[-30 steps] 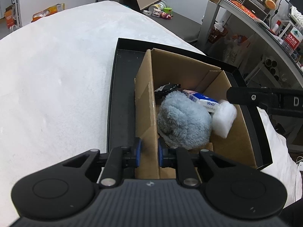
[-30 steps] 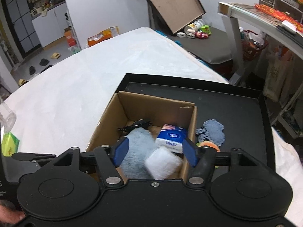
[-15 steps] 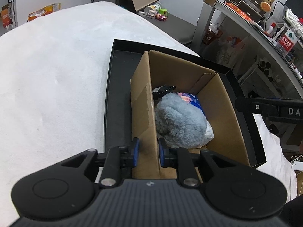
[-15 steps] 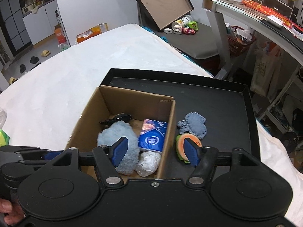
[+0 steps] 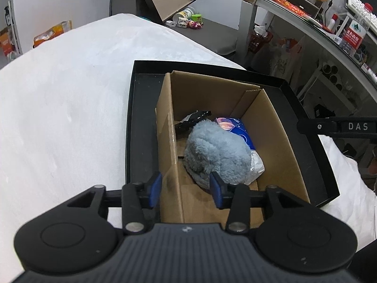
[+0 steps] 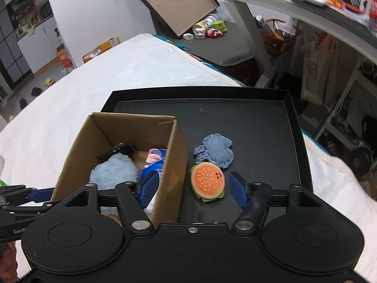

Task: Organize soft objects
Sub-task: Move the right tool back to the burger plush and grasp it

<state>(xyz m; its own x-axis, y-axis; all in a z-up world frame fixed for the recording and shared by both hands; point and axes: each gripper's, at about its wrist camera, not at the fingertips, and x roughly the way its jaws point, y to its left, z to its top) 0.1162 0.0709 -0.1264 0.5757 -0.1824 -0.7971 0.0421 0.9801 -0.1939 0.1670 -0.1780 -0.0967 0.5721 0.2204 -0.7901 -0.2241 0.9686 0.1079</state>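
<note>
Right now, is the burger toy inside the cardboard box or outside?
Outside: the burger toy lies on the black tray, right of the cardboard box.

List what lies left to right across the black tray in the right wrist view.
cardboard box → burger plush, with the blue-grey cloth just behind it → bare right stretch of the black tray.
</note>
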